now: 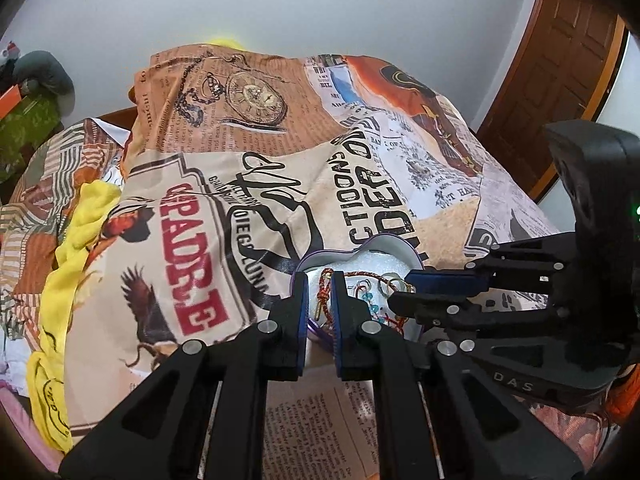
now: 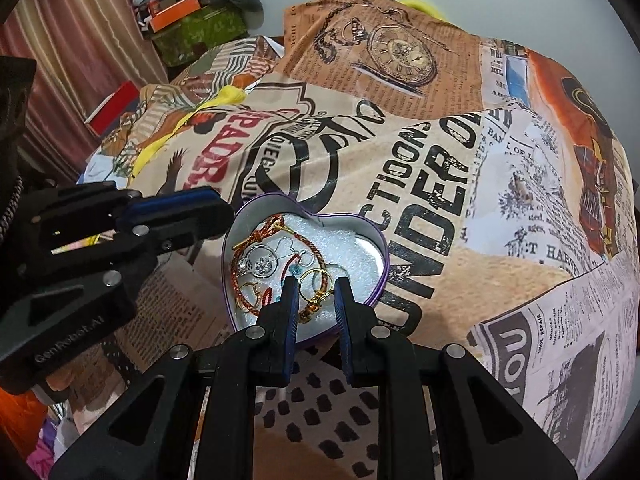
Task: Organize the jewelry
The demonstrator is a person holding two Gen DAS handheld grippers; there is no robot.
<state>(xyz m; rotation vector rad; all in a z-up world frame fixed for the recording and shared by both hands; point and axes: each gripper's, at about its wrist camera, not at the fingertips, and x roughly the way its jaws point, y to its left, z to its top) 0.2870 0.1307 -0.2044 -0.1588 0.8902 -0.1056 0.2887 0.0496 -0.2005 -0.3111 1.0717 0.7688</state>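
Observation:
A purple heart-shaped tin (image 2: 382, 264) with white foam inside lies on the printed bedspread. In it are a red-and-gold braided bracelet (image 2: 240, 256), a silver snowflake hoop (image 2: 262, 264), blue beads (image 2: 294, 270) and a gold ring (image 2: 316, 269). My right gripper (image 2: 316, 284) points down into the tin's near side, its jaws narrow and closed around the gold ring (image 1: 394, 283). My left gripper (image 1: 320, 284) is shut on the tin's rim (image 1: 316, 326) at the left lobe, with the braided cord (image 1: 326, 280) just beyond its tips. From the right wrist view the left gripper (image 2: 226, 212) reaches in from the left.
The newspaper-print bedspread (image 1: 280, 160) is bunched into a mound behind the tin. A yellow cloth (image 1: 80, 240) trails along its left. A wooden door (image 1: 560, 60) stands at the far right. Green and orange boxes (image 2: 196, 28) and a red box (image 2: 114, 104) sit by a curtain.

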